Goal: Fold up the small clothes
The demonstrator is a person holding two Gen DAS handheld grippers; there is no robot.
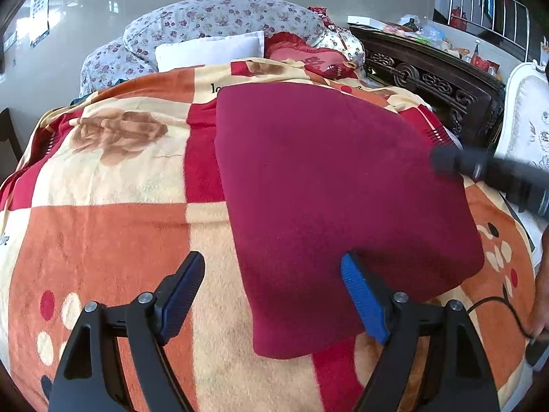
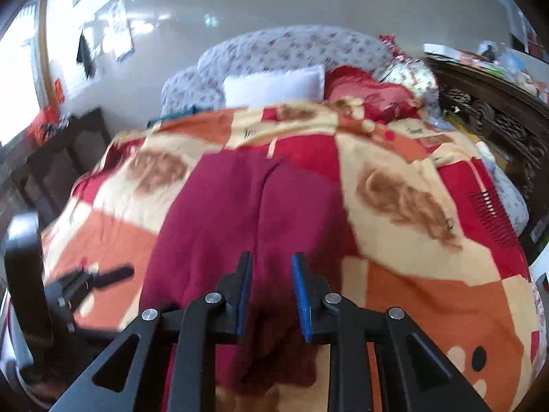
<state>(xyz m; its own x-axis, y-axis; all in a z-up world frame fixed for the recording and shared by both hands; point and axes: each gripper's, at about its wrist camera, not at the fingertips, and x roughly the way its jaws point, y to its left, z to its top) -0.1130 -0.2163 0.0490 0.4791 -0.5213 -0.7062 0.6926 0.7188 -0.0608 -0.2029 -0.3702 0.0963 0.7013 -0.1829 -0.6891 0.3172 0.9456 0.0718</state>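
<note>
A dark red garment (image 1: 329,199) lies flat on the patterned blanket (image 1: 113,233), folded into a rough rectangle. My left gripper (image 1: 274,271) is open wide, its blue pads (image 1: 360,295) astride the garment's near left corner. In the right wrist view the garment (image 2: 247,213) shows a lengthwise crease. My right gripper (image 2: 271,271) hovers over the garment's near end, jaws partly open, nothing between them. The right gripper also shows as a blurred black shape in the left wrist view (image 1: 480,168). The left gripper shows at the left of the right wrist view (image 2: 99,278).
A white pillow (image 1: 209,51), floral bedding (image 1: 219,17) and a red cushion (image 1: 302,55) lie at the bed's head. A dark carved wooden headboard (image 1: 432,75) runs along the right. A black cable (image 1: 497,309) lies at the blanket's right edge.
</note>
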